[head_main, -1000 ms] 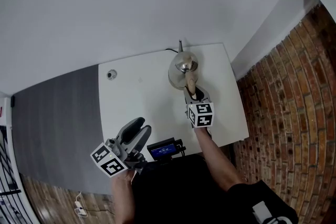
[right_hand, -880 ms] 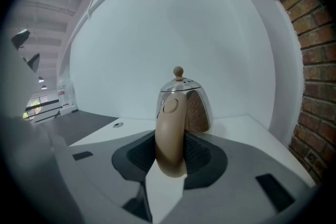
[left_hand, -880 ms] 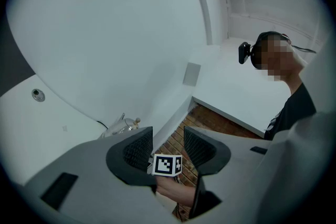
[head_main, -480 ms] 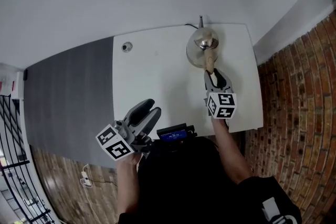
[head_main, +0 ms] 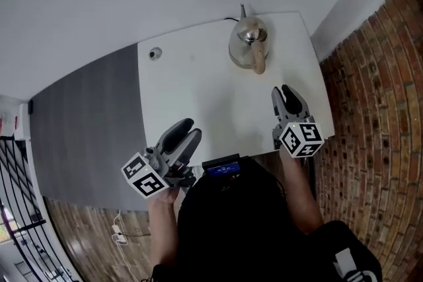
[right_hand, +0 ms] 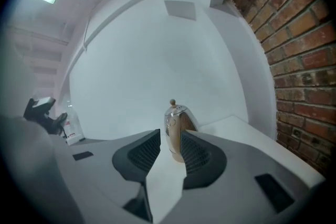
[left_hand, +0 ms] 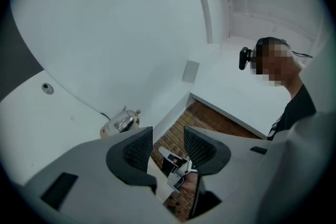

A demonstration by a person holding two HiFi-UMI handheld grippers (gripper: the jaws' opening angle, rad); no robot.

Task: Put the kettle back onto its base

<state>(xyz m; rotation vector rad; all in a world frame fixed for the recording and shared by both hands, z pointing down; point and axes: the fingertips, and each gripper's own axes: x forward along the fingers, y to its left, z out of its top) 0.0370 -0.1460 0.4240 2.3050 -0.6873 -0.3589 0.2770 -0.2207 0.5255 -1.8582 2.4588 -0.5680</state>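
Observation:
A shiny steel kettle (head_main: pixel 248 39) with a pale wooden handle (head_main: pixel 258 60) stands upright on its round base (head_main: pixel 232 53) at the far right of the white table (head_main: pixel 198 96). My right gripper (head_main: pixel 285 92) hangs over the table's near right edge, well back from the handle. Its jaws are closing with nothing between them. Along those jaws (right_hand: pixel 169 147) the kettle (right_hand: pixel 176 126) shows farther off. My left gripper (head_main: pixel 186 130) is open and empty at the near edge. From it (left_hand: pixel 168 144) the kettle (left_hand: pixel 122 122) is small and distant.
A cord (head_main: pixel 228 20) runs from the base to the wall. A round grommet (head_main: pixel 155 53) sits in the table's far left corner. A brick wall (head_main: pixel 370 76) stands at the right, a grey panel (head_main: pixel 86 122) at the left. A small blue-screen device (head_main: pixel 223 168) is at my chest.
My right gripper has let go of the kettle's handle and drawn back toward the near table edge. The kettle stays on its base. The left gripper has barely shifted.

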